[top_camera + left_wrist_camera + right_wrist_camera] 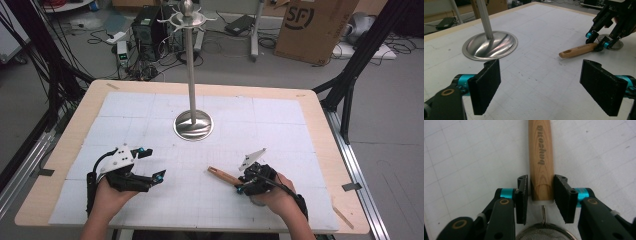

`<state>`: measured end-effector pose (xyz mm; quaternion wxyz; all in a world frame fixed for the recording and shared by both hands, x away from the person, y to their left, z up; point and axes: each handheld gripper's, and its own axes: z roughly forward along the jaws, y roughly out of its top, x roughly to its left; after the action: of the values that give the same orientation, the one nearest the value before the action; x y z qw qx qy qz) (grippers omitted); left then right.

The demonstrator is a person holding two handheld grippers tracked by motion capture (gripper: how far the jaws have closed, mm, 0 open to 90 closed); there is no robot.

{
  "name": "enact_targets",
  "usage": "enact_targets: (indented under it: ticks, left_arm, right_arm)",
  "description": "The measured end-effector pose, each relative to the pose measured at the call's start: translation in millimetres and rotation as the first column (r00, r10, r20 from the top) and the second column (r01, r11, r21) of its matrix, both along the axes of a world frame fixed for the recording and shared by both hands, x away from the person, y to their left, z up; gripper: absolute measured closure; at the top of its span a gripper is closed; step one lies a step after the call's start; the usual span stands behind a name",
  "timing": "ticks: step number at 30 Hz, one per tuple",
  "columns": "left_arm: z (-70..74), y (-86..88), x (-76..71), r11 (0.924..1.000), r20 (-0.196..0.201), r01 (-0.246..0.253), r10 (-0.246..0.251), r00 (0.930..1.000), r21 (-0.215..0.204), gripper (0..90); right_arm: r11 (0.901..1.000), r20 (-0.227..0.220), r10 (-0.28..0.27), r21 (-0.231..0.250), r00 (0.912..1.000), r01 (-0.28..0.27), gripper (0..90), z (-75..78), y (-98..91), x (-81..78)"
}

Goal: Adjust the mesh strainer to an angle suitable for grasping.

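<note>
My right gripper (541, 195) closed on strainer (541, 160) wooden handle, burnt lettering sideways, unreadable, mesh bowl empty, my left gripper (540, 87) wide open, holding nothing

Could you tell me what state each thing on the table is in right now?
Strainer: lying flat, wooden handle between the right gripper's pads.
Right gripper: closed on the handle.
Left gripper: open, empty.
Metal stand: upright, nothing hanging on it.

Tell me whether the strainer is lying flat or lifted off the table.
Lying flat: the strainer's mesh rim and wooden handle rest on the table, with the right gripper astride the handle.
</note>
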<state>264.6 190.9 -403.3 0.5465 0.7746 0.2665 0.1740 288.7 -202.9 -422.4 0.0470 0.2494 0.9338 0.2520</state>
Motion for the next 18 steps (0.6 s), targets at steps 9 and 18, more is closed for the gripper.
enact_targets:
  ticks: [9,18]
  left_arm:
    - [-0.7,-1.8,-0.1,0.9999,-0.003,0.007,-0.007,1.0000,0.007,17.6]
    - [-1.8,-2.9,0.4,0.9999,-0.011,-0.009,0.009,0.9999,0.009,17.6]
  right_arm:
    - [0.9945,-0.006,0.018,-0.103,0.9998,-0.018,66.3,5.4,11.9,1.0]
    - [0.9800,-0.057,-0.005,-0.199,0.9984,-0.007,66.7,9.4,24.9,6.2]
